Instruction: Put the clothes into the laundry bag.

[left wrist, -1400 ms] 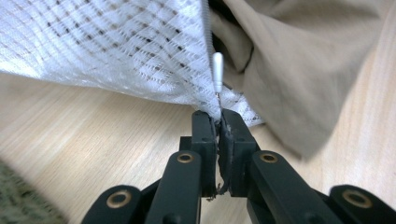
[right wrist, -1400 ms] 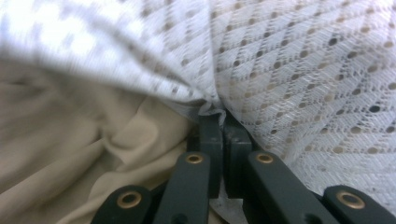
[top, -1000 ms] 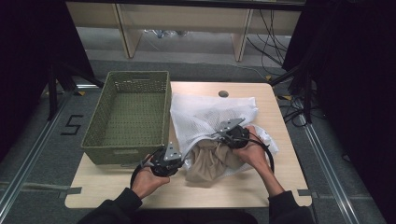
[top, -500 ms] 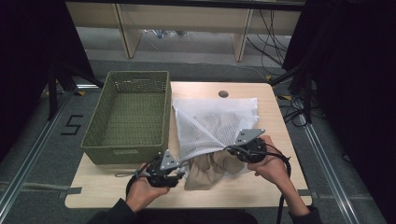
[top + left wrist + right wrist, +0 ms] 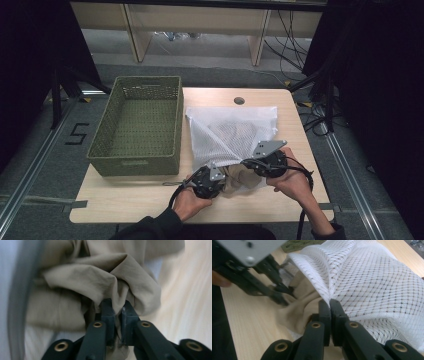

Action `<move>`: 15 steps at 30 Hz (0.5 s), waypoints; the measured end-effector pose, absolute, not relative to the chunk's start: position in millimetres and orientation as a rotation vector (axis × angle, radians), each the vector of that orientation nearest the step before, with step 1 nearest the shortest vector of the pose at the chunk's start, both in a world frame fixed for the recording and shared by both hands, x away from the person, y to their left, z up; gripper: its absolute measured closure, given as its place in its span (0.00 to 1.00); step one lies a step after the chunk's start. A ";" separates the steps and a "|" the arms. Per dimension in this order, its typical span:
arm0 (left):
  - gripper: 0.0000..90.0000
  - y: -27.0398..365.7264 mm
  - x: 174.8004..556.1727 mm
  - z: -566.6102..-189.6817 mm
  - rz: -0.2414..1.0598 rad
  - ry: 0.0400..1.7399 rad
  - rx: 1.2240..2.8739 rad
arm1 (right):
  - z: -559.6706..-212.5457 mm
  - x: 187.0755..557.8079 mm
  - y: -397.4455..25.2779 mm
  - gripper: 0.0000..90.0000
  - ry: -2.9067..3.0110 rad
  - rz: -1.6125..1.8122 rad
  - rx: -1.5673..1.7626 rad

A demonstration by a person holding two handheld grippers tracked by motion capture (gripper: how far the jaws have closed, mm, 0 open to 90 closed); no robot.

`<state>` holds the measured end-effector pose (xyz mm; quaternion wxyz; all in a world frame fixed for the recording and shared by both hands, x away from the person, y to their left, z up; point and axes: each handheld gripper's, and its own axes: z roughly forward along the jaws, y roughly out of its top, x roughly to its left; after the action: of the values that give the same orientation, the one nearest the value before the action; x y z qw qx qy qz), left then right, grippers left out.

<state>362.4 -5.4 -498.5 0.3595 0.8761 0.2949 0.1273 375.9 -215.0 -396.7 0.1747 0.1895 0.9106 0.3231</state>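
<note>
Now we pull beige garment (image 5: 100, 282) from white mesh bag (image 5: 372, 282): left gripper (image 5: 116, 311) jaws clamped on garment, right gripper (image 5: 329, 306) jaws pinching bag edge; draw apart steadily, bag pinned low on bench (image 5: 125, 200).

Both forearms entered from bottom edge of high view, dark sleeves on, hands low over near desk edge. Left hand (image 5: 186, 201) gripped black left gripper (image 5: 218, 176), pointed right and away from person. Its fingers (image 5: 108, 310) were pinched together on fold of beige cloth (image 5: 100, 282). Right hand (image 5: 292, 179) held black right gripper (image 5: 246, 162) with grey three-cornered plate on top, pointed left toward other gripper. Its fingers (image 5: 336, 308) were clamped on edge of white mesh bag (image 5: 374, 285). Gripper tips sat near each other, apart.
</note>
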 end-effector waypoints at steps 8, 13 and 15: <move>0.88 -9.3 394.4 -477.3 0.353 0.859 2.115 | -390.5 372.3 -216.5 1.00 2.566 0.935 0.562; 0.51 -11.1 379.6 -493.0 0.184 0.892 2.127 | -395.9 375.1 -217.6 1.00 2.584 0.929 0.577; 0.40 -9.7 370.3 -493.5 0.173 0.884 2.138 | -396.3 375.8 -218.5 1.00 2.581 0.928 0.565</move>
<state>370.3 -9.7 -493.5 0.3993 0.8450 0.3492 0.0682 375.8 -218.5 -396.3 0.1696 0.1988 0.9083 0.3267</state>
